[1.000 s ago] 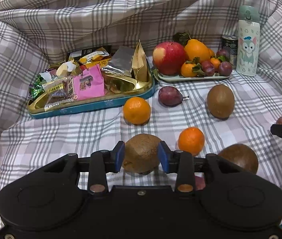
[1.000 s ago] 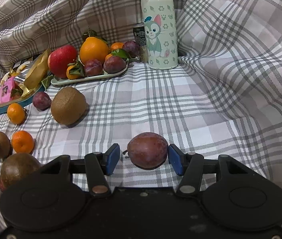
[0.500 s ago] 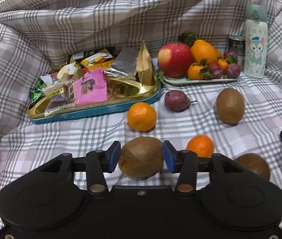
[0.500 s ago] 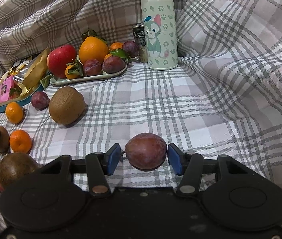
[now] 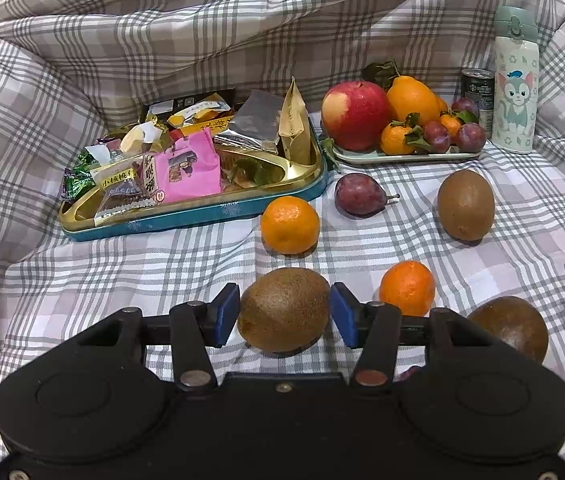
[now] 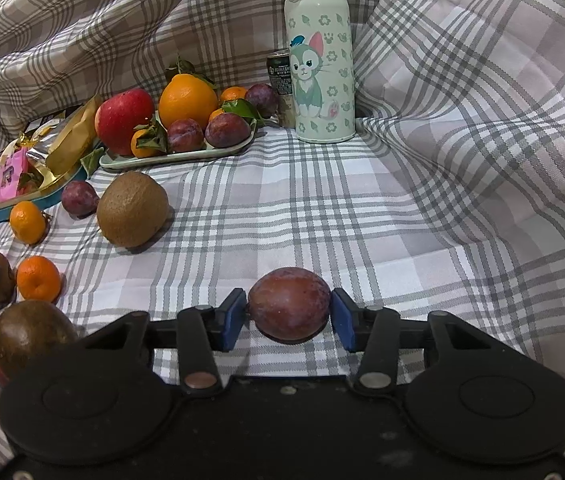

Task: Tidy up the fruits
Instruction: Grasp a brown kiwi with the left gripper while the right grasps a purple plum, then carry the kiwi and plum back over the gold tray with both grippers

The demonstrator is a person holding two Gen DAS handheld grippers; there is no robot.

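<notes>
My left gripper [image 5: 285, 314] straddles a brown kiwi [image 5: 282, 300] lying on the plaid cloth. Its jaws are opening, and the blue pads stand just off the kiwi's sides. My right gripper [image 6: 288, 320] is closing on a dark red plum [image 6: 288, 300], with both pads touching it. A pale green plate [image 5: 402, 157] at the back holds an apple, an orange, small mandarins and plums. Loose on the cloth are two mandarins [image 5: 289, 224] [image 5: 407, 287], a plum [image 5: 358, 194], a second kiwi [image 5: 465, 204] and a round brown fruit [image 5: 510, 326].
A gold and teal tin [image 5: 202, 216] full of snack packets sits at the back left. A cat-print bottle [image 5: 516, 80] and a dark can [image 5: 476, 84] stand right of the plate. Raised folds of plaid cloth [image 6: 482, 120] close in the back and right.
The left jaws have spread apart and let go of the kiwi. The right jaws have closed in from a gap until they touch the plum. Neither hand has shifted.
</notes>
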